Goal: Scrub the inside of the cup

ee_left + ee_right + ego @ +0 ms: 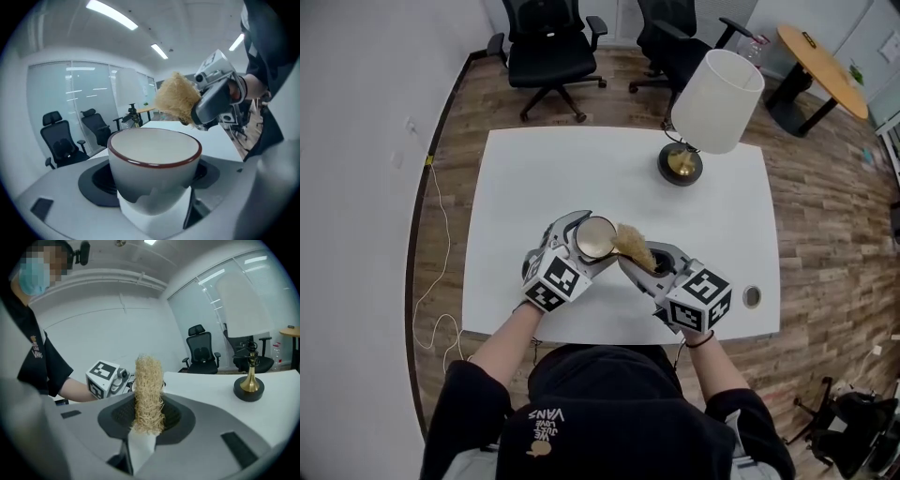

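A white cup [595, 237] with a dark red rim is held above the white table [534, 178], my left gripper [578, 246] shut on it. In the left gripper view the cup [154, 164] fills the middle, its pale inside showing nothing in it. My right gripper [639, 267] is shut on a straw-coloured loofah scrubber [635, 246], whose tip lies just right of the cup's rim, outside it. The scrubber [148, 394] stands upright between the jaws in the right gripper view; the left gripper's marker cube [106, 377] shows behind it. From the left gripper view the scrubber [176, 99] hangs above the cup's far rim.
A table lamp [710, 111] with a white shade and a brass, black base stands at the table's far right. A small round hole [752, 297] lies near the right front corner. Black office chairs [546, 42] stand beyond the table. A round wooden table [821, 56] is at far right.
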Available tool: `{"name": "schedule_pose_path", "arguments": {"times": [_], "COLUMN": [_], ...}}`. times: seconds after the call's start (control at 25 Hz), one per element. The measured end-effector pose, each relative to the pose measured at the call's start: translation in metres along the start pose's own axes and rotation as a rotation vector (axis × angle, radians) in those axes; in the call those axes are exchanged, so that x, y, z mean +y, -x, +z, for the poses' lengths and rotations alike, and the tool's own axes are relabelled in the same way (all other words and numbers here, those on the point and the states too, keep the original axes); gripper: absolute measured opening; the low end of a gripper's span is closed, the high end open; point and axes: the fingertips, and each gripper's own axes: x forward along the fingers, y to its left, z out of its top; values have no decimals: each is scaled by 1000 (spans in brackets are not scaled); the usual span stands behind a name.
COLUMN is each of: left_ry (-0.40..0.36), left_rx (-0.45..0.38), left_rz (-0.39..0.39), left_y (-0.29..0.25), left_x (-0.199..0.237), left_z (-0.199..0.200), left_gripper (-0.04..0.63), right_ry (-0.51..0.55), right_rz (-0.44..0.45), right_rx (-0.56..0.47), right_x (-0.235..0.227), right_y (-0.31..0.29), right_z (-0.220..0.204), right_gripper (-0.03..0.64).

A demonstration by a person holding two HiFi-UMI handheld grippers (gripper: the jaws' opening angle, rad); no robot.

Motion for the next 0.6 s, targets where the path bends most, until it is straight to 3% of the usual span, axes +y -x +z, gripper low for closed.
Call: {"name": "schedule_pose_path", "arguments": {"times": [0.12, 0.28, 0.6], "left_ry": [110, 174, 252], "left_rx": [-92, -160, -153], "left_rz": [13, 27, 41], "left_y": [-4, -15, -45], "left_x": [12, 21, 28], "left_z": [-3, -9, -34], "left_gripper": [416, 416, 416], "right_ry": [-28, -19, -57], "right_rz": [-14, -51, -84], "right_rx": [-24, -29, -15], "right_x": [-5, -12, -24], "right_y": [1, 4, 17], "right_z": [-4, -10, -23], "right_gripper": [94, 94, 94]}}
